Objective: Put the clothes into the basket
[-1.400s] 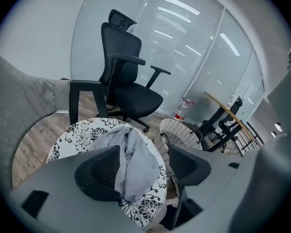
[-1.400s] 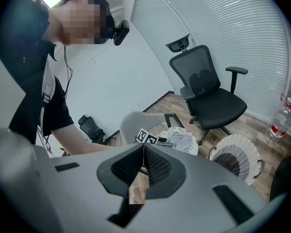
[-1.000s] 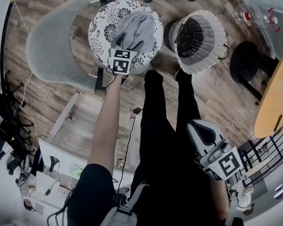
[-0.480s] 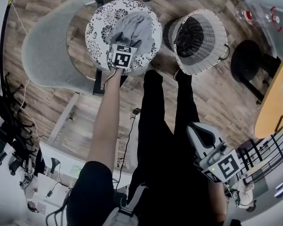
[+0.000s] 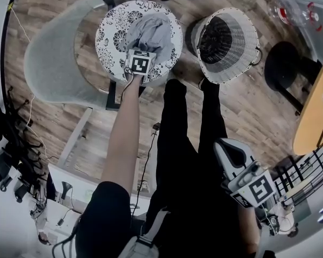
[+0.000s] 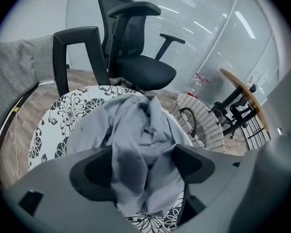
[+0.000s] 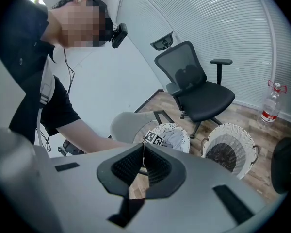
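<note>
Head view: person standing, looking steeply down at a round flower-patterned stool (image 5: 110,31) with a crumpled grey garment (image 5: 153,30) heaped on it. A white wicker basket (image 5: 247,44) sits on the floor just beside the stool, on the person's right, with no cloth showing inside. Left gripper (image 6: 144,163) is out at the end of a stretched arm, nose pointed steeply down over the near edge of the heap. Left gripper view: jaws have just been opening and now stand wide, with a fold of the grey cloth rising between them. The pads are not pinching it, though the cloth may brush one pad; hard to say. Right gripper (image 7: 143,165) hangs low by the person's right hip, well apart from stool and basket, jaws brought together with nothing in them. Step in hand, as I read it: the reach for the grab, pickup not yet made. Next move, by my guess: sink a little further into the bunched middle of the garment, close on a thick fold rather than a loose hem, and lift until the trailing ends clear the stool. Then swing across to the basket mouth and let go above it. Worth watching: limp cloth, so a thin bite could slip, and a dangling end could catch on the basket rim.
</note>
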Action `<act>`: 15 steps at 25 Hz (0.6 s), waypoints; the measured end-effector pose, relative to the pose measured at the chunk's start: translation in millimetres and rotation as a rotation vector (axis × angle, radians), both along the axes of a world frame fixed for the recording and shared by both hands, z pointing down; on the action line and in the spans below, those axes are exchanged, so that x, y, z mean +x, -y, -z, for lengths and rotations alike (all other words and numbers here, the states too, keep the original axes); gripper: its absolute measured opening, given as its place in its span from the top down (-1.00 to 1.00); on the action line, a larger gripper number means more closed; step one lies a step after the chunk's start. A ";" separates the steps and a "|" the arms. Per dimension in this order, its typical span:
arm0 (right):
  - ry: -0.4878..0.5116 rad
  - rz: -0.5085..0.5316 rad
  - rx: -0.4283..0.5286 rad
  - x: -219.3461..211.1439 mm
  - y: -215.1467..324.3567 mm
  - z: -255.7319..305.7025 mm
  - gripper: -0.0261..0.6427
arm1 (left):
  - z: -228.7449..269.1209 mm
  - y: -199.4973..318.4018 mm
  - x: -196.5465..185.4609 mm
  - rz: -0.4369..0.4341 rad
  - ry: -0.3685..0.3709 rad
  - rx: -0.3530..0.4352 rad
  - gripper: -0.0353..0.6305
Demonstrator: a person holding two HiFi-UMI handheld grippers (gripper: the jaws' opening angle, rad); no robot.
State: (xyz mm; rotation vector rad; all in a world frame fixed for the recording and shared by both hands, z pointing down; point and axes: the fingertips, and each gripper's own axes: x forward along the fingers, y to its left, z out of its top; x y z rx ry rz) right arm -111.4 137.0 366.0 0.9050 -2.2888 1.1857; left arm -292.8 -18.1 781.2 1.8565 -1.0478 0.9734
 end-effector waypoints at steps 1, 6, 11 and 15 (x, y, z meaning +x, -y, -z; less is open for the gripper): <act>0.000 -0.004 0.000 0.4 -0.6 0.2 0.87 | 0.8 -1.4 0.6 0.002 -0.002 -0.003 -0.27; 0.005 -0.014 0.000 0.7 -2.5 0.0 0.87 | 1.5 -4.7 -0.2 0.033 -0.011 -0.031 -0.26; 0.012 -0.027 0.009 2.5 -1.0 3.1 0.87 | 0.0 -5.2 0.5 0.043 0.000 -0.046 -0.25; 0.012 -0.038 0.008 5.6 -3.6 1.8 0.87 | -0.4 -7.5 0.2 0.049 0.007 -0.066 -0.14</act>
